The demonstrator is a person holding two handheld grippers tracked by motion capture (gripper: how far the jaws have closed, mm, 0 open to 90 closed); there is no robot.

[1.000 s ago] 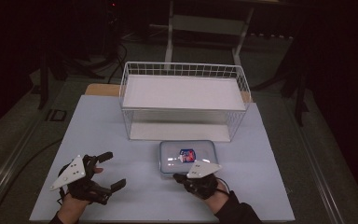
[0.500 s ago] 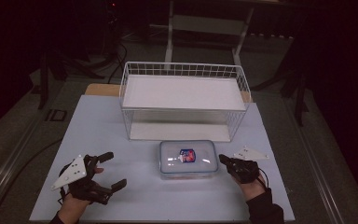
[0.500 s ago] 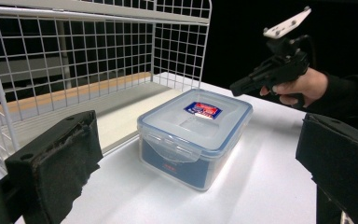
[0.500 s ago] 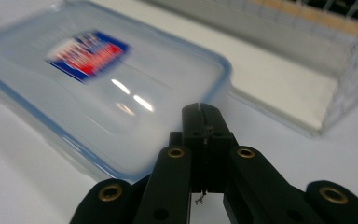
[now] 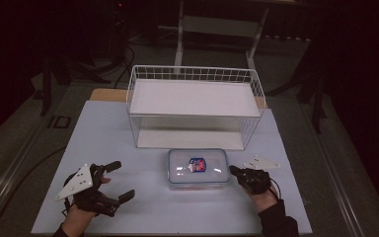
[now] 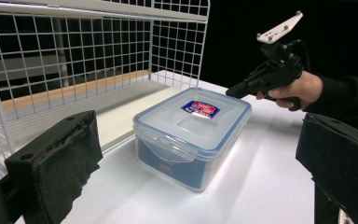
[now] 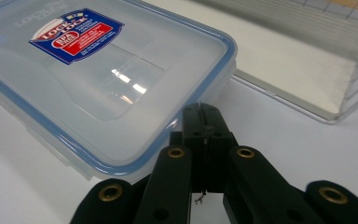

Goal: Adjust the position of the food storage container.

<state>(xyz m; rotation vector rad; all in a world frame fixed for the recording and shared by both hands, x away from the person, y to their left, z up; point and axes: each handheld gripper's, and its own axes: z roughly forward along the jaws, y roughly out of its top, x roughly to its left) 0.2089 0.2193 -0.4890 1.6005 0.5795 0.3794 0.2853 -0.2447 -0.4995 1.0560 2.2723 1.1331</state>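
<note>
High view: a clear plastic food box (image 5: 198, 168) with a blue-rimmed lid and a red-and-blue label lies flat on the pale table (image 5: 143, 217), just in front of a white wire basket (image 5: 195, 106) that stands at the table's far middle. The left gripper (image 5: 114, 180) rests at the near left of the table, well apart from the box, its jaws spread wide with nothing between them. The right gripper (image 5: 233, 170) sits just beside the box's right end — jaws pressed together, tip pointing at the box wall; whether it touches cannot be told from here.

Left gripper view: the two black padded jaws stand far apart at the frame's lower corners, and the box (image 6: 193, 133) lies beyond them on the table, lid on, next to the basket's mesh wall (image 6: 98, 51). The right gripper (image 6: 230, 92), held in a hand (image 6: 298, 88), hovers at the box's far corner.

Right gripper view: the jaws are closed on each other with nothing pinched, their tip (image 7: 202, 110) level with the lid's blue rim at the box's (image 7: 98, 84) near corner — close to it, contact unclear. The basket's floor panel (image 7: 303, 60) lies behind.
</note>
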